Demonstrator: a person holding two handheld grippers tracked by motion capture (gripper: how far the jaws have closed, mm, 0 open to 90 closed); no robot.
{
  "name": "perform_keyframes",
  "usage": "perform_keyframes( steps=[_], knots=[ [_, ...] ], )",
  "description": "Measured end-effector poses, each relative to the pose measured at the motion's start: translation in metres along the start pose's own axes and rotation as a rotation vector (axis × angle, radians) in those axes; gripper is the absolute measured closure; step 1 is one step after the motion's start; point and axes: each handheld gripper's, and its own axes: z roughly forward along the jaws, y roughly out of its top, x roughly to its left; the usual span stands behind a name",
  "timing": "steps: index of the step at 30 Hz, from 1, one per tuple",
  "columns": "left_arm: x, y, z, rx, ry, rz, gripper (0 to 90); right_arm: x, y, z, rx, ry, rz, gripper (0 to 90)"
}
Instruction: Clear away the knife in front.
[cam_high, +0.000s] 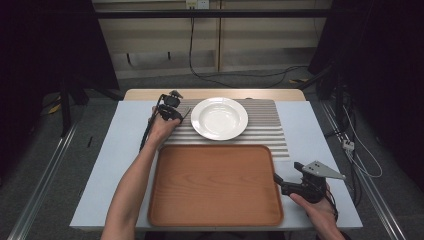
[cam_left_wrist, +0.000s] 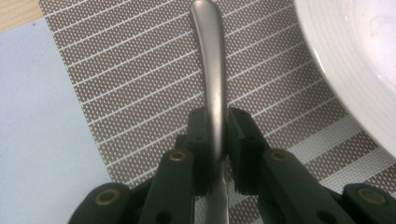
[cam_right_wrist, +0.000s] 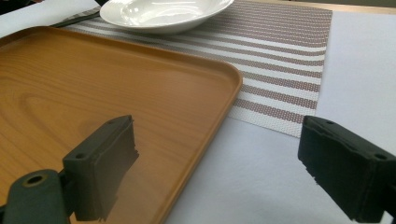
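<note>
My left gripper (cam_left_wrist: 216, 135) is shut on the handle of a grey metal utensil (cam_left_wrist: 215, 70), which lies over the striped placemat (cam_left_wrist: 140, 70); its working end is hidden beneath the jaws. In the high view this left gripper (cam_high: 175, 116) sits at the mat's left edge, just left of the white plate (cam_high: 219, 118). My right gripper (cam_right_wrist: 219, 172) is open with nothing between its jaws. It hovers low over the right edge of the wooden tray (cam_right_wrist: 93, 93). From above, the right gripper (cam_high: 287, 175) is at the tray's (cam_high: 215, 185) right side.
The white plate (cam_left_wrist: 359, 60) is close on the right of the held utensil. The placemat (cam_right_wrist: 280, 51) lies behind the tray on a pale blue table cover (cam_high: 120, 160). A cable trails from the left gripper along the forearm.
</note>
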Motion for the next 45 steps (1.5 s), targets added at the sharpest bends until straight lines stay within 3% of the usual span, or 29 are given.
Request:
perform_keyframes(
  steps=[17,28,38,45],
  knots=[
    [0.003,-0.006,-0.015,-0.032,-0.018,-0.001,79.8,0.001,0.000,0.001,0.002,-0.001,-0.001,11.1],
    [0.004,-0.011,-0.028,-0.054,-0.024,0.021,79.8,0.002,0.001,0.001,0.006,0.000,-0.003,11.0],
    [-0.003,-0.015,-0.044,-0.096,-0.037,0.039,79.8,0.002,0.000,0.001,0.006,0.001,-0.005,11.1],
    [-0.010,-0.026,-0.059,-0.158,-0.035,0.054,79.7,0.002,0.000,0.001,0.006,0.000,-0.007,11.1]
  ],
)
